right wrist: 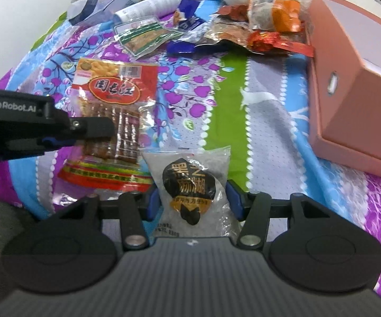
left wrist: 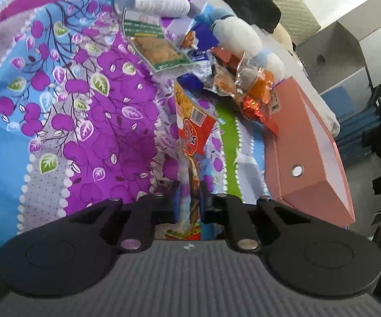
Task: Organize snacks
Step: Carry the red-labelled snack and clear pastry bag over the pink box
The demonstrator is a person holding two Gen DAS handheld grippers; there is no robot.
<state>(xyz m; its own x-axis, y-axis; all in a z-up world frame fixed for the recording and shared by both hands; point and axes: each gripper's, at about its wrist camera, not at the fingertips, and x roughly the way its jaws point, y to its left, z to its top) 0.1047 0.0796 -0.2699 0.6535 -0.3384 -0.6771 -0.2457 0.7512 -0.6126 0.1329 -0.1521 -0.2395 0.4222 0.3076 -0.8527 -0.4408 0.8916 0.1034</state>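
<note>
My left gripper (left wrist: 190, 200) is shut on a red snack packet (left wrist: 194, 134), which stands edge-on between the fingers. From the right wrist view the same red packet (right wrist: 116, 92) shows its label, with the left gripper (right wrist: 105, 134) clamped on its clear lower half from the left. My right gripper (right wrist: 193, 200) holds a clear packet with a black label (right wrist: 190, 182) between its blue pads (right wrist: 153, 203), which press on both of its sides. A pink box (right wrist: 354, 84) stands open on the right.
Everything lies on a purple, blue and green patterned sheet (right wrist: 269, 111). A heap of snack packets (right wrist: 256, 34), a green-and-white packet (left wrist: 156, 47), a white tube (left wrist: 158, 2) and a white-and-blue plush toy (left wrist: 238, 34) sit at the back. The pink box (left wrist: 309, 145) borders the bed's right edge.
</note>
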